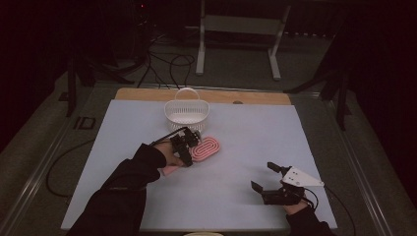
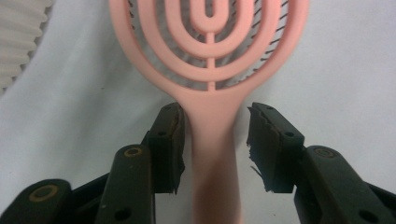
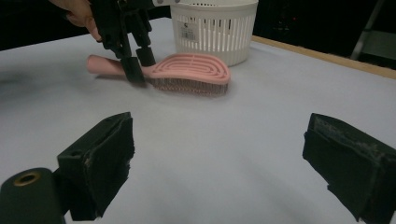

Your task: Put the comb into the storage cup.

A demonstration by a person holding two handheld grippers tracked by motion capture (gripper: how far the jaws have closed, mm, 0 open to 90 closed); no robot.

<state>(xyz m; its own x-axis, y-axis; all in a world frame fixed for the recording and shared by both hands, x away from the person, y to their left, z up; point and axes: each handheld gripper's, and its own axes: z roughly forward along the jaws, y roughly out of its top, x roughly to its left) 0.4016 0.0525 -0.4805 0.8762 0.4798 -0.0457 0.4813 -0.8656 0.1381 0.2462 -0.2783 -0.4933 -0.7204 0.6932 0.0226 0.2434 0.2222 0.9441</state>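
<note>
Looking down from the high view, I have the white table sheet (image 1: 147,196) spread under both tools, with the white slatted basket (image 1: 186,111) standing beyond my left gripper (image 1: 189,142), close to it. In the right gripper view that basket (image 3: 215,29) sits just behind the brush head, upright, handle raised.

Next down in size, the pink hairbrush (image 1: 206,149) lies flat on the sheet, bristles down, its head pointing away from my left gripper and its handle running back between that gripper's jaws. In the left gripper view the brush (image 2: 210,84) fills the middle: the neck sits between the two pads, the left pad touching or almost touching it, the right pad clearly apart from it. So the left gripper (image 2: 214,140) straddles the handle, jaws spread, not pinching.

My right gripper (image 1: 263,177) rests well off to the right of the brush, near me, jaws wide apart around bare sheet; its own view (image 3: 219,154) confirms nothing between them.
</note>
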